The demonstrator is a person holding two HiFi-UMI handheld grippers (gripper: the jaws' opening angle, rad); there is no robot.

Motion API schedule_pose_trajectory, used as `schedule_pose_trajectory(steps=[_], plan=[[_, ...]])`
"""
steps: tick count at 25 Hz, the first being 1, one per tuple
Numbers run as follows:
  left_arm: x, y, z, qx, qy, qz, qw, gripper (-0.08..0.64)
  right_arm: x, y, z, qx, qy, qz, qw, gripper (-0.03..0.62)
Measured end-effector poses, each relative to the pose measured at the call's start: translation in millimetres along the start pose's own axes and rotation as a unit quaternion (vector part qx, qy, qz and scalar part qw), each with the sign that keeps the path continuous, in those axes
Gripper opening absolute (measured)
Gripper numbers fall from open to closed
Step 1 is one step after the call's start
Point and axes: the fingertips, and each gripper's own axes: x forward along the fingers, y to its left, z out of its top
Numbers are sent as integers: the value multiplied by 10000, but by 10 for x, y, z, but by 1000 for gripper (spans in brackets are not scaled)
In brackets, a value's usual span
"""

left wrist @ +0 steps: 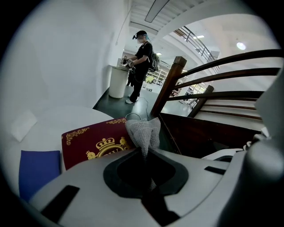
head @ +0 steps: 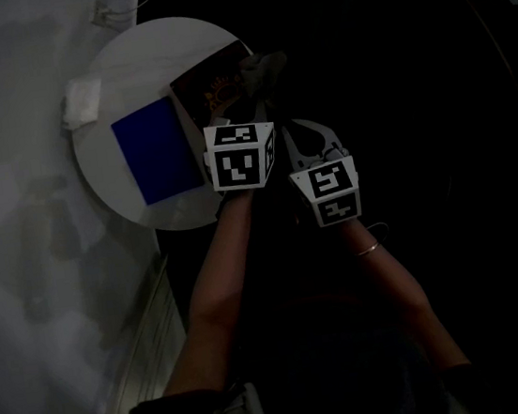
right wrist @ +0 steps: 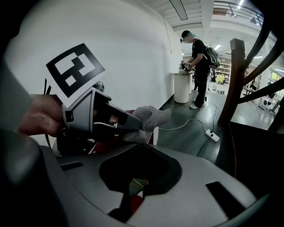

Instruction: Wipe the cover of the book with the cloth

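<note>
Left gripper (left wrist: 144, 159) is seen closest, jaws clenched on a grey cloth (left wrist: 143, 131), which is bunched and sticks up past the tips. Right gripper (right wrist: 135, 190) is held just beside it. Its jaws look pressed together with nothing gripped, though the slit is dim, so that is judged loosely. Round white table (head: 114, 182) is seen below both. Maroon book (left wrist: 95, 139) with a gold crest is laid closed on it, cover up. Blue book (head: 155, 149) is laid beside that, with a white pad (head: 82, 100) further left. Cloth is poised over the maroon cover's right edge; contact cannot be confirmed. Wiping is judged not visibly done: pressing down and stroking across the cover is left.
</note>
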Motion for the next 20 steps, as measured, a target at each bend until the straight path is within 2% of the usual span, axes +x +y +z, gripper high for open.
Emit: schedule_pose_trajectory(steps=[6, 11, 20], plan=[[-49, 112, -164, 23, 227, 95, 9997, 34, 35, 40, -7, -126, 97, 80, 9998, 29], [-163, 266, -266, -55, 201, 232, 9995, 34, 117, 178, -36, -295, 171, 218, 9992, 29], [-433, 604, -446, -473, 145, 657, 9966, 34, 204, 425, -20, -623, 289, 606, 9958, 29]])
